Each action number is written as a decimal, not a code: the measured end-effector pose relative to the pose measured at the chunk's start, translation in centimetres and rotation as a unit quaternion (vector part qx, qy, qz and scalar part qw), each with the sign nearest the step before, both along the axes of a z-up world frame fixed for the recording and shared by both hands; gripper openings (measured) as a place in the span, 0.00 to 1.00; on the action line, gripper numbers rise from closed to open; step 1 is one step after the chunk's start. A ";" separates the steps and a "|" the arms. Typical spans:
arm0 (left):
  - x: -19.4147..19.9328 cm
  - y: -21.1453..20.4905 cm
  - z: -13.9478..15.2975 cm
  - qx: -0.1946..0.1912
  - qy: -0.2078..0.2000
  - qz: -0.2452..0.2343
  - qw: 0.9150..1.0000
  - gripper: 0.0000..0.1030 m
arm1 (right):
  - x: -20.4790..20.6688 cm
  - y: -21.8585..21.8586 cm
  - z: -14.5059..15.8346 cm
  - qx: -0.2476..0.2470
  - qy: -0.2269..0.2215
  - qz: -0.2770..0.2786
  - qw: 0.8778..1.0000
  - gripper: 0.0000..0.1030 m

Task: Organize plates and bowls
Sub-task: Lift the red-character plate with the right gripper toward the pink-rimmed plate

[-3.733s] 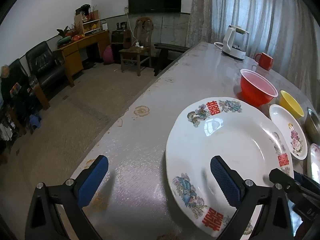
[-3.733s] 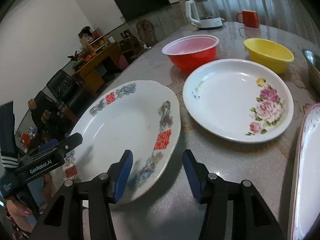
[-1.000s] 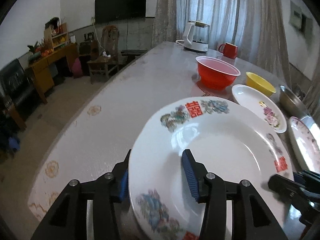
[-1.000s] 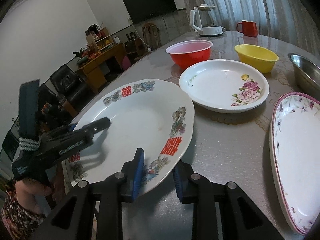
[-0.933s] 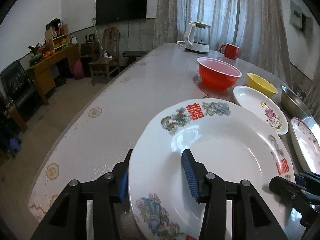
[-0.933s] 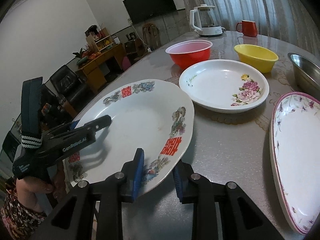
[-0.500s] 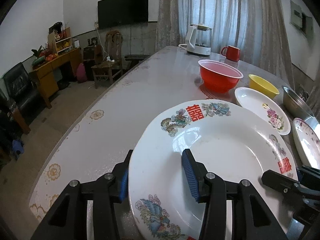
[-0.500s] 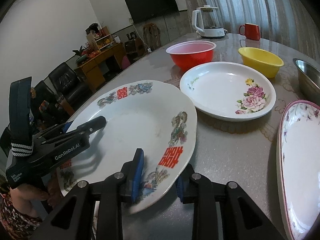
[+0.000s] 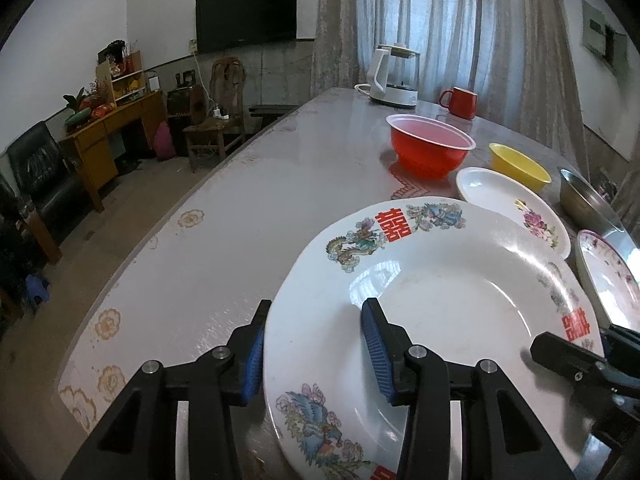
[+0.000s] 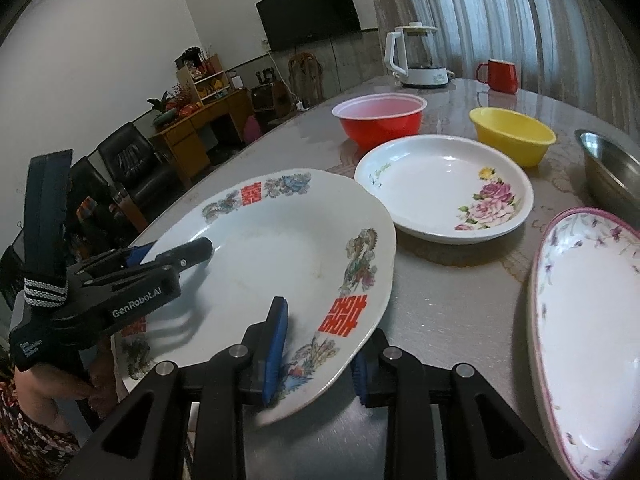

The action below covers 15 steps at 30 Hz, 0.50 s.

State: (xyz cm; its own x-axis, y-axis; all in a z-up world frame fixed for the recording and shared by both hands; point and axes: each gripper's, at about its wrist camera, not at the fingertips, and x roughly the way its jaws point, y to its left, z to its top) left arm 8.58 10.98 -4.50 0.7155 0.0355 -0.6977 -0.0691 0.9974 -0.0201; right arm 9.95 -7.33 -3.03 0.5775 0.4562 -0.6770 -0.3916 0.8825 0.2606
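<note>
The large white plate (image 9: 460,320) with red characters is held tilted above the bench (image 9: 240,208), the left claw (image 9: 316,354) clamped on its near rim and the right claw (image 10: 320,354) clamped on the opposite rim, near the rose plate (image 10: 444,188).

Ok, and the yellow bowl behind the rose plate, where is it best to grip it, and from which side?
Probably the yellow bowl by its thin upright rim, one claw finger inside and one outside. Come from above on its far or right side: the rose plate lies close against its near left, and the steel bowl stands further right.
</note>
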 end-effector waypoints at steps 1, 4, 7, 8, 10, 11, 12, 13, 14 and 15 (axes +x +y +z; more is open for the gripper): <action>-0.1 -0.3 0.0 0.001 0.000 -0.002 1.000 0.44 | -0.1 -0.1 0.1 -0.001 -0.001 0.000 1.000 0.26; -0.4 -1.0 0.0 0.006 0.000 -0.010 1.000 0.44 | -0.6 -0.7 0.2 -0.005 -0.003 -0.003 1.000 0.26; -0.6 -1.7 0.1 0.005 0.000 -0.017 1.000 0.43 | -1.0 -1.4 0.1 -0.006 -0.001 -0.009 1.000 0.26; -0.7 -1.9 0.1 0.003 0.001 -0.020 1.000 0.43 | -1.2 -1.6 0.1 -0.005 -0.001 -0.010 1.000 0.26; -0.8 -2.4 0.1 0.000 0.001 -0.026 1.000 0.43 | -1.6 -2.1 0.3 -0.007 -0.003 -0.013 1.000 0.26; -0.9 -2.6 0.1 0.000 0.002 -0.028 1.000 0.43 | -1.8 -2.3 0.3 -0.007 -0.004 -0.014 1.000 0.26; -1.0 -2.8 0.1 -0.002 0.002 -0.030 1.000 0.42 | -1.8 -2.6 0.4 -0.005 -0.003 -0.016 1.000 0.25; -1.1 -3.1 0.1 -0.006 0.002 -0.034 0.999 0.42 | -1.9 -2.9 0.5 -0.005 -0.003 -0.018 1.000 0.25; -1.2 -3.3 0.1 -0.012 0.003 -0.037 0.999 0.41 | -2.1 -3.2 0.6 -0.005 -0.003 -0.021 1.000 0.25; -1.2 -3.5 0.1 -0.017 0.003 -0.039 0.999 0.40 | -2.3 -3.6 0.8 -0.006 -0.006 -0.025 1.000 0.25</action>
